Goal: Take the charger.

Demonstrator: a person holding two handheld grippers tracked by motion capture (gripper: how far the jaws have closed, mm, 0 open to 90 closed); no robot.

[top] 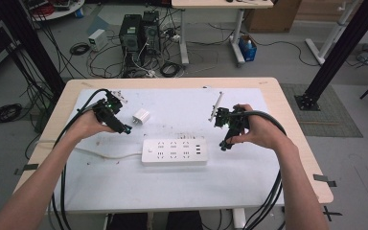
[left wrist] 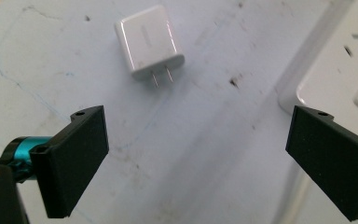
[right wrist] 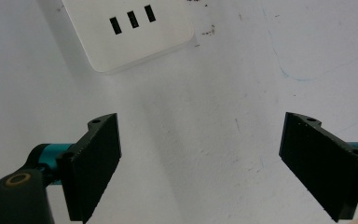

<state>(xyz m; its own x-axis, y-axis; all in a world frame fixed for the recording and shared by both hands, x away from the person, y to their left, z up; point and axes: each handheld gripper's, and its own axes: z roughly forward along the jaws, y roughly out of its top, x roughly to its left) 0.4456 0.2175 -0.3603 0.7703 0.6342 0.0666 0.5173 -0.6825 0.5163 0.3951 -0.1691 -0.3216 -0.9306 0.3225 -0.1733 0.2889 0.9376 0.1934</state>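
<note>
Cables and two computer towers (top: pixel 140 31) crowd the grey floor beyond a wooden table (top: pixel 292 124) covered by a scuffed white mat (top: pixel 182 187). Near the mat's middle lies a white power strip (top: pixel 174 152), its cord running off to the left. The left gripper (top: pixel 120 125) hovers over the mat with its jaws spread wide and nothing between them; the right gripper (top: pixel 226 143) does the same just right of the strip's USB end. A small white charger (top: pixel 141 116) lies on its side just beyond the strip, prongs (left wrist: pixel 162 76) pointing toward the left gripper.
</note>
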